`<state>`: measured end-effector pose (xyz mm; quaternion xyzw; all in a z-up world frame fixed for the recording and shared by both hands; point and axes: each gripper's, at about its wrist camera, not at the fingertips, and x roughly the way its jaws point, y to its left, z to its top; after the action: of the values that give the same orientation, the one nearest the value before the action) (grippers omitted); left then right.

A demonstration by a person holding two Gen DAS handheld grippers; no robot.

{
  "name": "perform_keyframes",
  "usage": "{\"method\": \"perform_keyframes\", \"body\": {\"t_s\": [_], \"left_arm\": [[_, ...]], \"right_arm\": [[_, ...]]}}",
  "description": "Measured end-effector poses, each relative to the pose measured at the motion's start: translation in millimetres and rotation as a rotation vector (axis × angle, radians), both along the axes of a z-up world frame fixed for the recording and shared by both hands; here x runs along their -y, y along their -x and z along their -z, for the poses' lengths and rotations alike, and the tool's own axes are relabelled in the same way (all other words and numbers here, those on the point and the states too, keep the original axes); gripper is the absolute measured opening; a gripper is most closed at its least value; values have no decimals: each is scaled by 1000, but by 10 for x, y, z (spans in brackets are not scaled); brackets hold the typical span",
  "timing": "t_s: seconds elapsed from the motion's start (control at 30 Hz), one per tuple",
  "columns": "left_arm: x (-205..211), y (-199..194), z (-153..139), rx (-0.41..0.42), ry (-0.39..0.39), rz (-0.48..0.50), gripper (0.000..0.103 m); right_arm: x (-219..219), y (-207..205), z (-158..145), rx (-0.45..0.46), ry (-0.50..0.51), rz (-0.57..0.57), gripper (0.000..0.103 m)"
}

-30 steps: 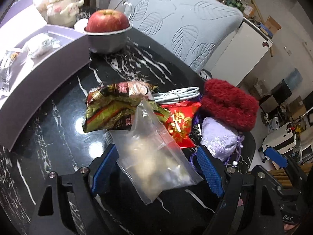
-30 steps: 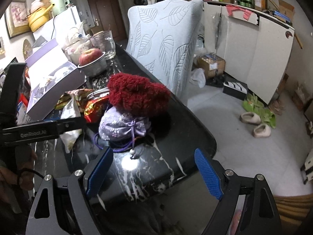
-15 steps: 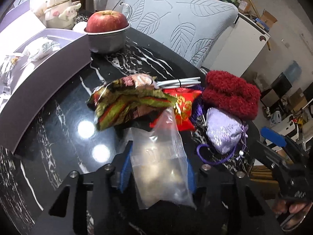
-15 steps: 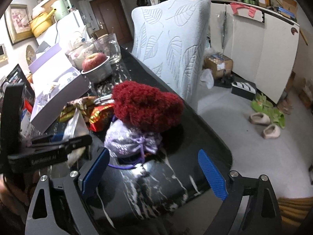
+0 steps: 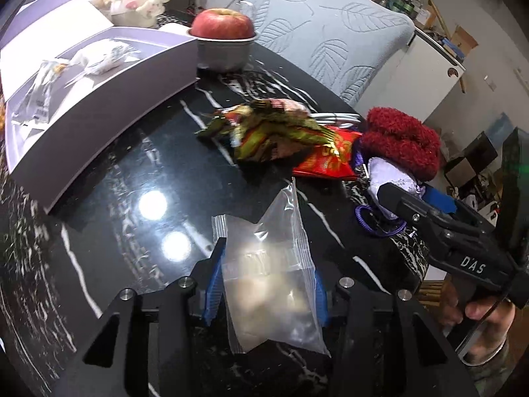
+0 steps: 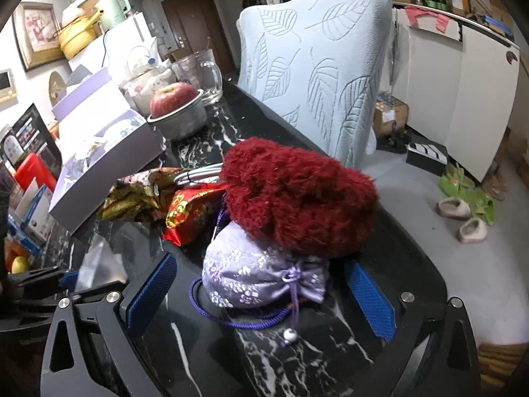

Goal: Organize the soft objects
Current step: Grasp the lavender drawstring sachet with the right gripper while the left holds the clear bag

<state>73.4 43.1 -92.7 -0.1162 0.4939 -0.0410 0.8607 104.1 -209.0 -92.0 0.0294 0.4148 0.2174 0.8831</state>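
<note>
My left gripper [image 5: 266, 284] is shut on a clear plastic bag [image 5: 271, 264] with pale lumps inside, held over the black marble table [image 5: 109, 198]. My right gripper [image 6: 261, 284] is open, its blue pads on either side of a lilac drawstring pouch [image 6: 261, 281] that lies under a red fuzzy hat [image 6: 297, 195]. The hat [image 5: 401, 142] and pouch [image 5: 390, 178] also show in the left wrist view, with the right gripper [image 5: 426, 205] reaching at them. A green-gold snack wrapper [image 5: 267, 129] and a red packet [image 5: 327, 162] lie beside them.
A purple open box [image 5: 99, 79] with wrapped items stands at the left. A metal bowl [image 5: 224, 53] with an apple [image 5: 223, 23] and a glass mug [image 6: 201, 72] stand at the back. A leaf-pattern chair back [image 6: 317, 63] stands beyond the table's far edge.
My left gripper has closed on the clear bag and drawn it back from the pile. My right gripper has moved forward until its pads flank the lilac pouch.
</note>
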Motion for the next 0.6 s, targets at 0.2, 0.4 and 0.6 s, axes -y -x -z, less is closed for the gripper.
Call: {"method": "perform_keyframes", "body": {"t_s": [0.2, 0.4, 0.6], "left_arm": [[-46, 47, 7, 0, -1, -9, 44], [-32, 117, -4, 3, 4, -6, 44], [-61, 217, -26, 12, 5, -15, 44]], "right_arm": [[-85, 56, 80, 5, 38, -17, 67], [-88, 220, 71, 13, 54, -65, 59], [-45, 398, 63, -16, 17, -118, 60]]}}
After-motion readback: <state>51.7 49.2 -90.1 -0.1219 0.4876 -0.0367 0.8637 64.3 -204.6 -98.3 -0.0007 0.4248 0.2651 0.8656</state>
